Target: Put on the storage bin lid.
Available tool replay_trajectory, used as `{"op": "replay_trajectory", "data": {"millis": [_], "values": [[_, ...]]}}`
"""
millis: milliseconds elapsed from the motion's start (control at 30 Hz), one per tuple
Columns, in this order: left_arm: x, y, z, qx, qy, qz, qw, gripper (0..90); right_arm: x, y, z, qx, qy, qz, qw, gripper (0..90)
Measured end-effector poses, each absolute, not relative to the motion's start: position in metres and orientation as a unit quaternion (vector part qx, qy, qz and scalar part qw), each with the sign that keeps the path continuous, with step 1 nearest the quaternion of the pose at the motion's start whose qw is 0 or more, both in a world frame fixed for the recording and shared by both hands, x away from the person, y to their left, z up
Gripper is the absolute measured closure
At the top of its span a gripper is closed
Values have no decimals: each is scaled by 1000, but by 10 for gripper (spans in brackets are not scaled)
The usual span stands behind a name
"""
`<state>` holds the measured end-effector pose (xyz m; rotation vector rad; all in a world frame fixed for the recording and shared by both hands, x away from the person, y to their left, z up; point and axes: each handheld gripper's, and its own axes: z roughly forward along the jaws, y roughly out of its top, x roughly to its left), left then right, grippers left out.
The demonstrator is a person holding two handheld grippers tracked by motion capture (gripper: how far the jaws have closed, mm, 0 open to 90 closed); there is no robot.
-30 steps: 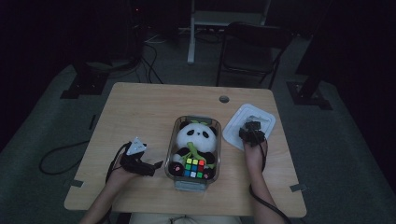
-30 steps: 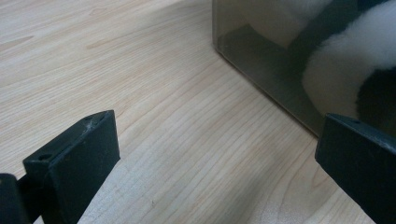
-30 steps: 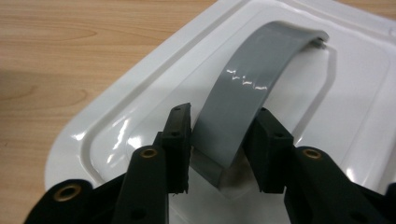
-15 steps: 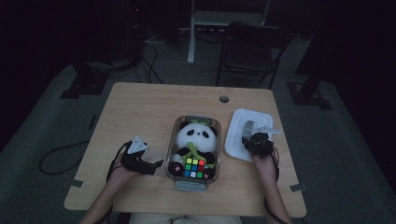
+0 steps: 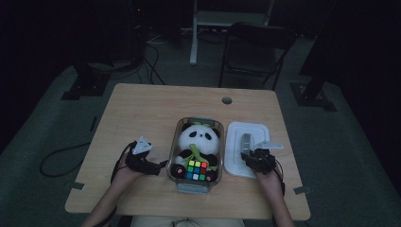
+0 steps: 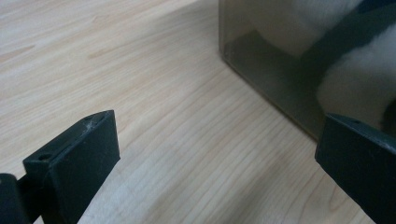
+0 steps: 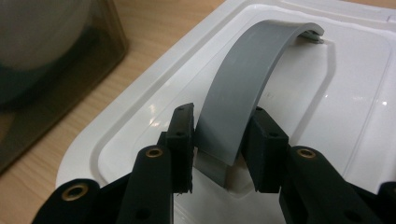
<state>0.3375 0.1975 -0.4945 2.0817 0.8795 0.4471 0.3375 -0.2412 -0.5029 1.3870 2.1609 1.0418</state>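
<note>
A clear brownish container (image 5: 172, 156) in the middle of the table holds a panda plush (image 5: 201, 137) and a colourful puzzle cube (image 5: 197, 170). Its white lid (image 5: 236, 135) lies flat just to the right, with an arched grey handle (image 5: 246, 142). My right gripper (image 5: 253, 158) is at the near end of that handle; in the right gripper view its jaws (image 7: 223, 126) press on both sides of the grey strap (image 7: 252, 74) above the lid (image 7: 355, 93). My left gripper (image 5: 156, 168) rests on the wood beside the container's left wall (image 6: 271, 88), standing wide open (image 6: 217, 135) with nothing in it.
The wooden table (image 5: 142, 109) has a cable hole (image 5: 227, 100) at the back. A black chair (image 5: 255, 52) and stand legs are on the floor beyond. The container's corner (image 7: 56, 70) is close to the lid's left edge.
My right gripper has slid back toward the person along the lid and come to the near end of the grey handle. The left gripper has stayed put.
</note>
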Motion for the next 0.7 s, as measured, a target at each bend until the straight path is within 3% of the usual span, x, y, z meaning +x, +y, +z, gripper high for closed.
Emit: {"op": "replay_trajectory", "data": {"millis": [167,233,433,500,600,700], "values": [[340,194,-493,827,343,178,408,6,338,-246,-508,497,768,363,176,643],[341,192,-493,828,342,179,407,5,339,-249,-508,510,762,363,169,527],[341,185,-493,833,332,177,407,5,343,-245,-503,529,741,365,193,473],[340,183,-492,833,329,173,411,6,343,-240,-504,529,740,362,205,484],[339,180,-492,835,322,170,413,5,344,-233,-506,529,743,343,223,609],[338,177,-491,838,316,171,409,5,343,-235,-504,532,743,340,223,634]]}}
